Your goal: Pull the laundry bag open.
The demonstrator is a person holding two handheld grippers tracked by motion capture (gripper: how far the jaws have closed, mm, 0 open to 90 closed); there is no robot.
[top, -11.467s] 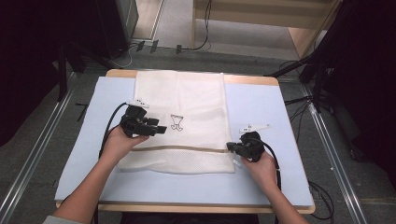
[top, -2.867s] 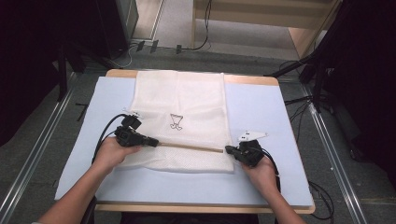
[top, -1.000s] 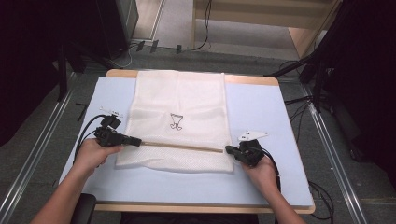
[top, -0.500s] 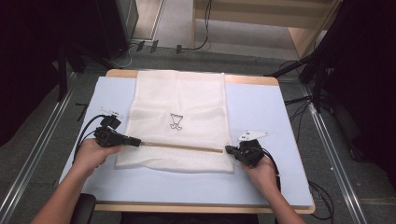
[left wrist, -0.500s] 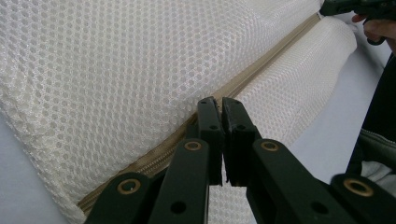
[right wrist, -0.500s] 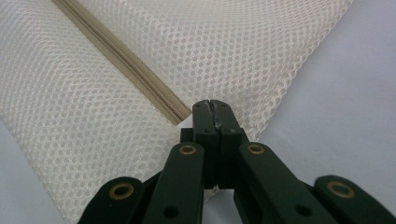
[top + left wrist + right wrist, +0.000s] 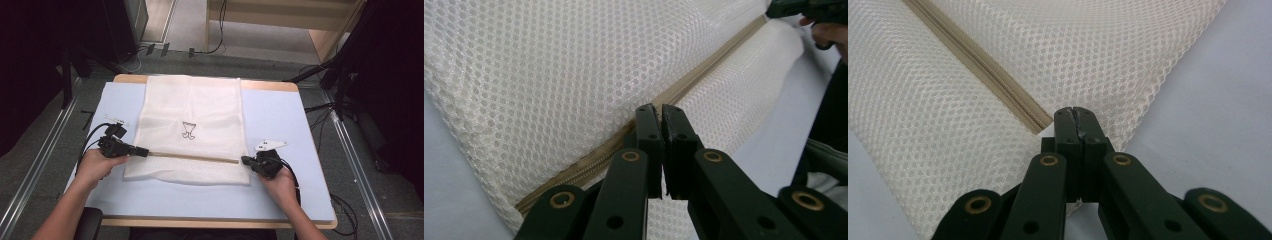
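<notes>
Now | left tool (image 7: pixel 142 151), right tool (image 7: pixel 246 160): clamped on mesh bag's (image 7: pixel 192 107) zipper (image 7: pixel 192 157) ends

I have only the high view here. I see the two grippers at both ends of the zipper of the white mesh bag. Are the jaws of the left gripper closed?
Observer: Yes. In the left gripper view the left gripper has its jaws shut, with the tips right on the zipper. The tips hide what they pinch.
Operator: And the right one?
Observer: The right gripper is shut too. Its tips are on the mesh bag just beside the zipper's end, not on the zipper.
Operator: Does the zipper reach the edge of the bag there?
Observer: No, it stops a little before the edge. Mesh lies between, then the blue mat.
</notes>
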